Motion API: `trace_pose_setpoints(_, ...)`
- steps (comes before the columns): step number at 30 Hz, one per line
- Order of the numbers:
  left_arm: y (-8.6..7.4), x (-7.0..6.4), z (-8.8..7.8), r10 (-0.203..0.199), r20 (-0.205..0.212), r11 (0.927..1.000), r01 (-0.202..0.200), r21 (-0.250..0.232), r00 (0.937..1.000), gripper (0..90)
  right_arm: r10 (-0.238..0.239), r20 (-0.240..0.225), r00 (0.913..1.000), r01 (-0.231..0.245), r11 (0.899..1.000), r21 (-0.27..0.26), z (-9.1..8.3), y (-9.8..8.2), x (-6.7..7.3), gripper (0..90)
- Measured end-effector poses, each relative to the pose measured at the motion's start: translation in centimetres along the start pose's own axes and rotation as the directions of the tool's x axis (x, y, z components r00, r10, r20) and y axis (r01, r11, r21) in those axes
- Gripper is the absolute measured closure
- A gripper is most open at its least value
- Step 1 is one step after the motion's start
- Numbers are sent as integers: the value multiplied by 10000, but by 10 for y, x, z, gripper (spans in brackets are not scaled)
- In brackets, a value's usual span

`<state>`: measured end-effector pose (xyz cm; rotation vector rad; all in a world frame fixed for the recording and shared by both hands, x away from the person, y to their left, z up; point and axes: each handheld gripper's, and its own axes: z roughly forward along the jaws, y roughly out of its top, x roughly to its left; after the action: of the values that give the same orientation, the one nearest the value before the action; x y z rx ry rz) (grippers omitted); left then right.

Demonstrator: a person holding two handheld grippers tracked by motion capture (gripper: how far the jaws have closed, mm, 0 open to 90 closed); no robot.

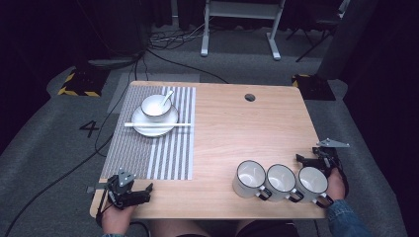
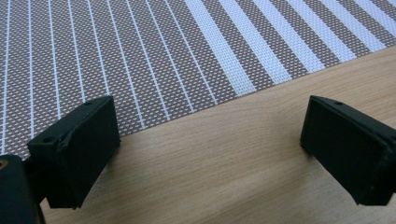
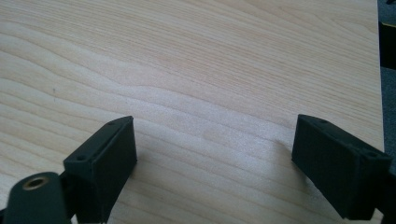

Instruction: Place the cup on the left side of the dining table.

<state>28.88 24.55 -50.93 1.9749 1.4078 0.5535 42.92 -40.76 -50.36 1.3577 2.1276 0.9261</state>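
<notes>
A: Hand-held gripper, left (image 1: pixel 141 193): jaws spread wide, nothing between them, resting at the near-left edge of the surface (image 1: pixel 232 128), just off the striped placemat (image 1: pixel 148 148).

B: Hand-held gripper, right (image 1: pixel 316 159): jaws likewise spread and empty, at the near-right edge, just beside the rightmost mug (image 1: pixel 313 181).

A: Items outward: three white mugs in a touching row, the middle mug (image 1: pixel 280 180) and the left mug (image 1: pixel 249 177), handles toward the person. On the placemat's far end, a plate (image 1: pixel 154 123) carrying a bowl (image 1: pixel 156 107) with a spoon (image 1: pixel 166 98); a chopstick (image 1: pixel 157 125) lies across the plate.

B: Progress, as judged: place setting stands laid; mugs untouched, none on the placemat. Moving them seems to remain.
</notes>
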Motion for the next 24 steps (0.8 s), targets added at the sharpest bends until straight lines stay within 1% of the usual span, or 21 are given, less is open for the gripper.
trace_pose_setpoints(2,0,0,0,-21,-39,10000,21,-53,10000,52,7,1,10000,-7,10000,15,0,0,0,138)
trace_pose_setpoints(3,1,0,-2,-38,-68,9997,37,-234,10000,51,4,-5,10000,-4,10000,5,0,0,0,138)
trace_pose_setpoints(4,2,0,-4,-161,8,9991,161,-401,9999,50,1,-3,10000,-1,10000,3,0,0,0,138)
trace_pose_setpoints(7,8,-2,-12,-199,91,9969,205,-753,9998,48,4,-6,10000,-4,10000,3,0,0,0,138)
trace_pose_setpoints(8,8,-2,-12,-199,91,9969,205,-753,9998,48,4,-6,10000,-4,10000,3,0,0,0,138)
trace_pose_setpoints(9,13,-5,-18,-67,255,9971,86,-751,9997,49,2,-4,10000,-2,10000,-1,0,0,0,138)
trace_pose_setpoints(10,16,-7,-20,-28,319,9976,50,-691,9995,49,1,-4,10000,-1,10000,0,0,0,0,138)
trace_pose_setpoints(11,18,-7,-21,-26,490,9982,55,-603,9988,49,0,-7,10000,0,10000,3,0,0,0,138)
trace_pose_setpoints(12,20,-8,-21,3,626,9996,15,-295,9980,50,2,-6,10000,-2,10000,-1,0,0,0,138)
trace_pose_setpoints(13,23,-10,-22,-191,706,9998,195,-55,9973,51,6,-6,10000,-6,10000,0,0,0,0,138)
trace_pose_setpoints(14,25,-10,-25,-194,641,9998,198,-55,9978,51,0,-7,10000,0,10000,-3,0,0,0,138)
trace_pose_setpoints(17,30,-11,-32,-412,771,9984,440,-351,9962,51,2,-6,10000,-2,10000,-1,0,0,0,139)
trace_pose_setpoints(18,33,-11,-36,-384,832,9977,427,-517,9958,51,2,-5,10000,-2,10000,-2,0,0,0,138)
trace_pose_setpoints(20,37,-14,-41,-344,868,9970,402,-664,9956,51,4,-6,10000,-4,10000,-3,0,0,0,138)
trace_pose_setpoints(22,40,-16,-45,-285,732,9962,343,-798,9969,51,2,-5,10000,-2,10000,-4,0,0,0,138)
trace_pose_setpoints(23,40,-16,-45,-285,732,9962,343,-798,9969,51,2,-5,10000,-2,10000,-4,0,0,0,138)
trace_pose_setpoints(24,44,-18,-49,-207,705,9961,266,-837,9973,51,0,-7,10000,0,10000,4,0,0,0,138)
